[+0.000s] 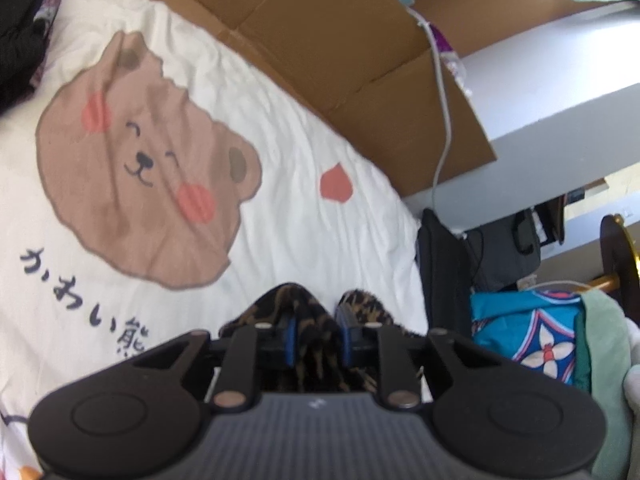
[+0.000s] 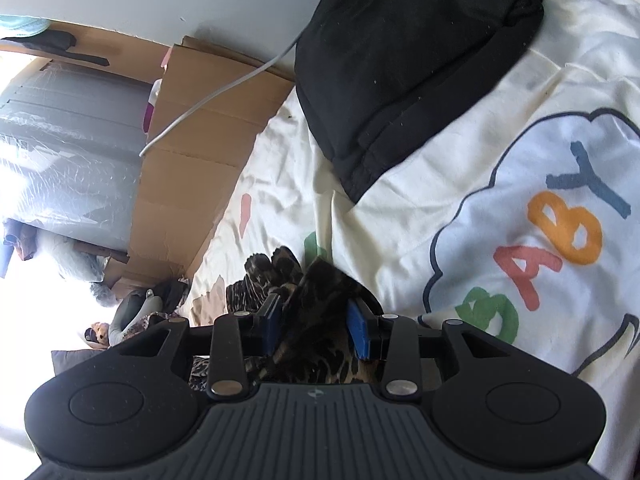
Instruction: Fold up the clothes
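Fingers of the left gripper (image 1: 316,338) pinch a bunch of leopard-print garment (image 1: 310,316) between blue pads (image 1: 291,338); the cloth sits above the white bedsheet (image 1: 280,160), near its right edge. Fingers of the right gripper (image 2: 316,330) likewise clamp the leopard-print garment (image 2: 316,304), cloth filling the gap between the pads (image 2: 357,332), with more of it bunched just to the left. Beyond the left gripper, a brown bear print (image 1: 140,184) covers the sheet's middle. Beyond the right gripper, coloured letters "BABY" (image 2: 552,240) lie on the sheet, and a black garment (image 2: 408,60) rests at its far side. Flattened cardboard (image 1: 340,52) lines the far edge, a white cable (image 1: 442,120) across it.
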### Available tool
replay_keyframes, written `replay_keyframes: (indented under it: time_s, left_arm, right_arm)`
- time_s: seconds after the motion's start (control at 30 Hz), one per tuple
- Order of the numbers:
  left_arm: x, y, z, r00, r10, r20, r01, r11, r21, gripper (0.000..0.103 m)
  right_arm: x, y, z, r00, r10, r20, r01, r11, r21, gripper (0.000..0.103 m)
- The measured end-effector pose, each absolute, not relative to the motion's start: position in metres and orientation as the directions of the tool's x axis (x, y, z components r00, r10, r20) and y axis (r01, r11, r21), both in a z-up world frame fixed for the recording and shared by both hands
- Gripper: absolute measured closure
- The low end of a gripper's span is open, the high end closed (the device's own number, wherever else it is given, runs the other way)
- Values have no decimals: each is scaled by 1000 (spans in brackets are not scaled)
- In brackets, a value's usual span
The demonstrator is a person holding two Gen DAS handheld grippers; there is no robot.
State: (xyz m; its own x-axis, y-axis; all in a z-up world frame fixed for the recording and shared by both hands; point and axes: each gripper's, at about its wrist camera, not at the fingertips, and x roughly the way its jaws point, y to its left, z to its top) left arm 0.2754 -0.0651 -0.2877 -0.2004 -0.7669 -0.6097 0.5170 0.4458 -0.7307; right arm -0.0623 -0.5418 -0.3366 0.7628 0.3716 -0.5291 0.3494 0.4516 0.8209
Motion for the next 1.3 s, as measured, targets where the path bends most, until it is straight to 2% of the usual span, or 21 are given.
replay_keyframes:
  time_s: [0.23,0.43,0.57,0.83,0.93,1.0,1.03,1.07,1.13,1.3]
  left_arm:
    - [279,-63,-278,-159,-786,-597,531,442,-723,77]
    - [290,-57,-267,-103,-812,-575,534,442,-720,77]
    - [289,-58,-267,-79,-785,-614,591,459,-663,76]
    - [265,-70,-288,-7,-669,-743,767,473,-433,73]
    - [264,-75,-293,-2,-654,-757,780,473,-410,70]
    - [264,-78,-297,2,-643,-766,788,472,-394,70]
    - [263,-80,-298,4,-638,-770,792,472,-386,70]
    - [263,-81,-300,7,-633,-774,797,471,-378,70]
    - [262,-85,-304,11,-622,-783,804,470,-363,70]
    - [262,-90,-306,8,-608,-794,798,483,-362,70]
  right_arm:
    - [-65,-549,-328,776,344,-529,340,479,809,64]
    - [-65,-546,-328,753,308,-581,365,540,759,64]
    - [-61,-540,-328,732,289,-617,359,606,709,64]
    - [-44,-530,-329,694,246,-677,337,720,606,65]
    - [-37,-526,-330,682,240,-691,324,748,580,65]
    - [-32,-523,-330,673,233,-702,317,767,559,67]
    - [-31,-521,-330,670,230,-706,314,774,550,73]
    - [-29,-520,-330,666,231,-709,311,778,546,86]
    - [-29,-519,-328,665,228,-711,303,788,536,97]
    - [-33,-514,-313,692,199,-693,267,822,503,98]
